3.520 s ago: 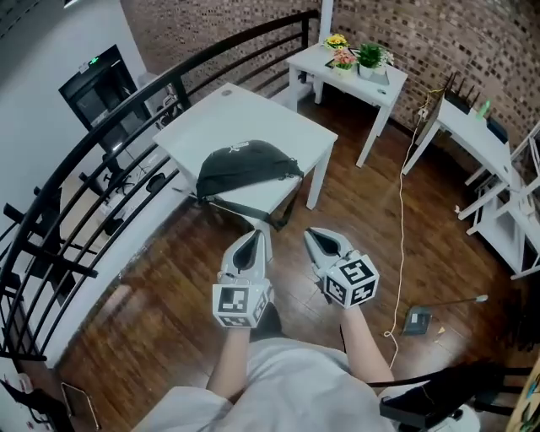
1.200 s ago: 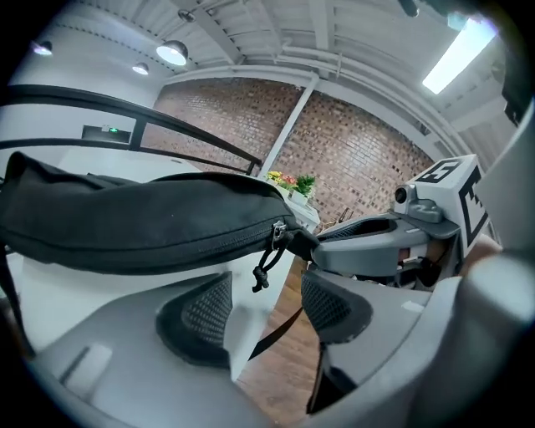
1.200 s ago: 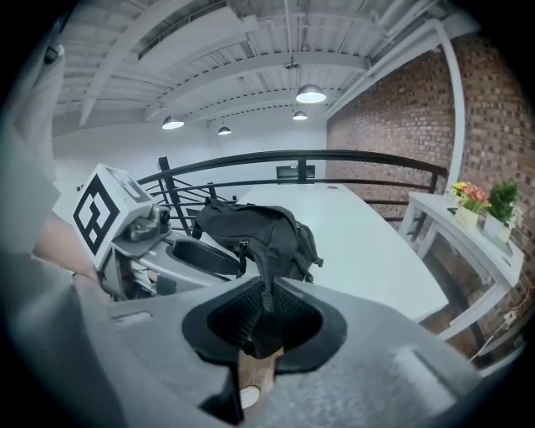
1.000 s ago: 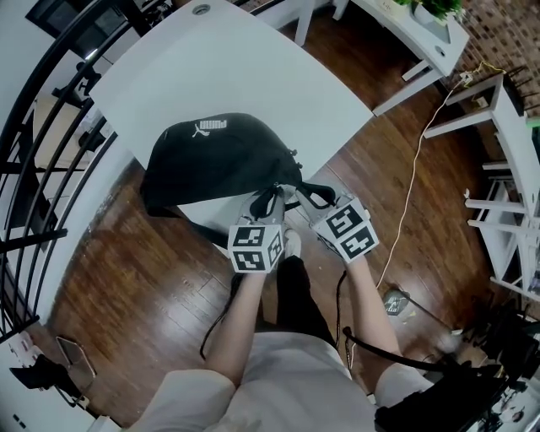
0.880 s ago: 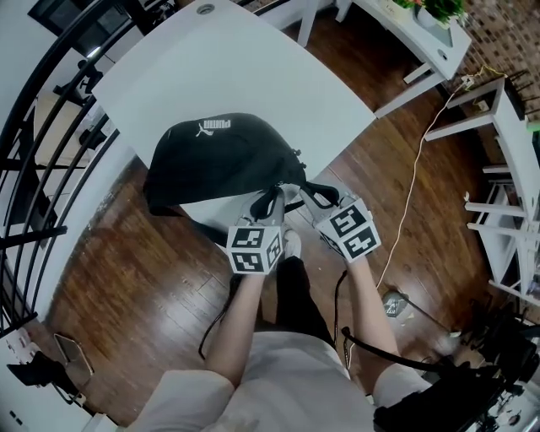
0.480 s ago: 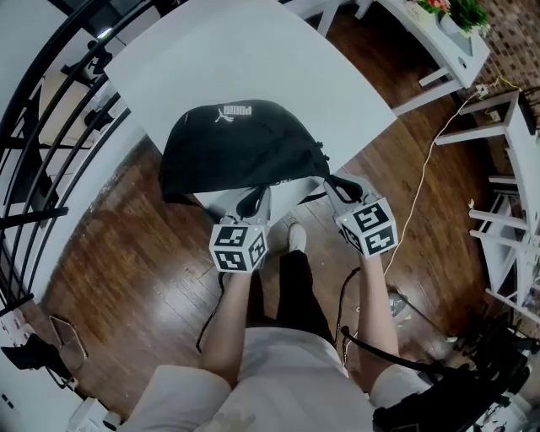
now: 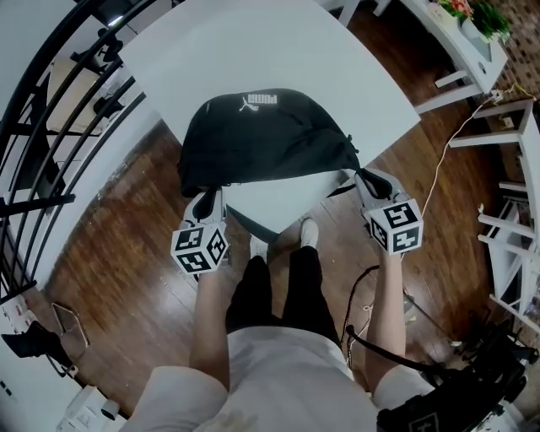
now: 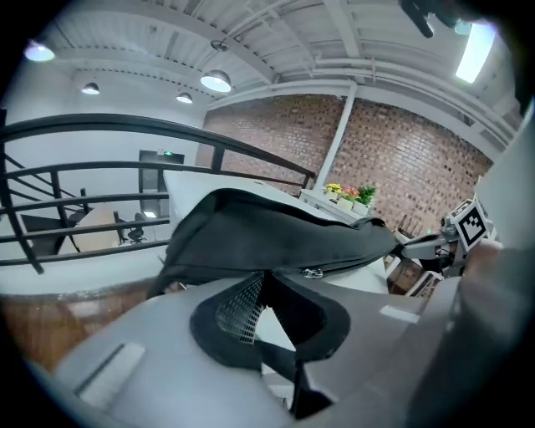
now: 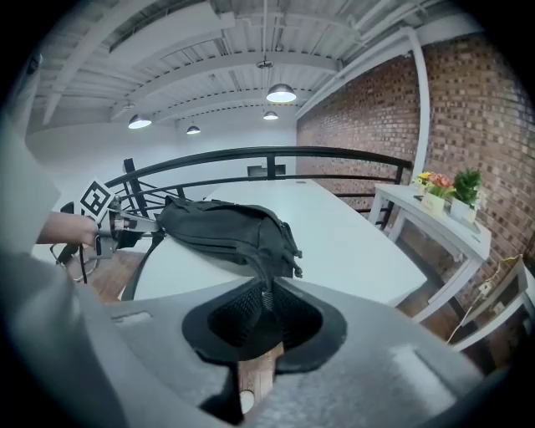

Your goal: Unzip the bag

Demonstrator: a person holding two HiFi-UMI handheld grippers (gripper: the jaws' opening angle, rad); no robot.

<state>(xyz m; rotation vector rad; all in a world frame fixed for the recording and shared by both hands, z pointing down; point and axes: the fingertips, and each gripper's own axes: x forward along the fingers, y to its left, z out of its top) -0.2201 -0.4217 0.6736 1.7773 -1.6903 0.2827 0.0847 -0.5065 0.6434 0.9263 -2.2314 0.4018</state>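
Note:
A black waist bag (image 7: 266,139) lies across the near edge of the white table (image 7: 253,42). My left gripper (image 7: 208,198) is at the bag's left end, its jaws shut on the lower front edge of the bag (image 8: 276,238); I cannot tell which part they pinch. A small metal zipper pull (image 8: 313,272) shows on the bag just right of those jaws. My right gripper (image 7: 361,177) is shut on the right end of the bag (image 9: 226,230), with a thin tab caught between its pads. The bag is stretched between the two grippers.
A black railing (image 7: 51,126) curves along the table's left side. A white side table with plants (image 7: 472,21) stands at the far right, and a white cable (image 7: 439,177) runs over the wooden floor. The bag's strap (image 7: 245,228) hangs off the table edge above my legs.
Both grippers were together at the bag's right end. The left gripper has slid left along the front edge to the left end; the right gripper stays on the right end.

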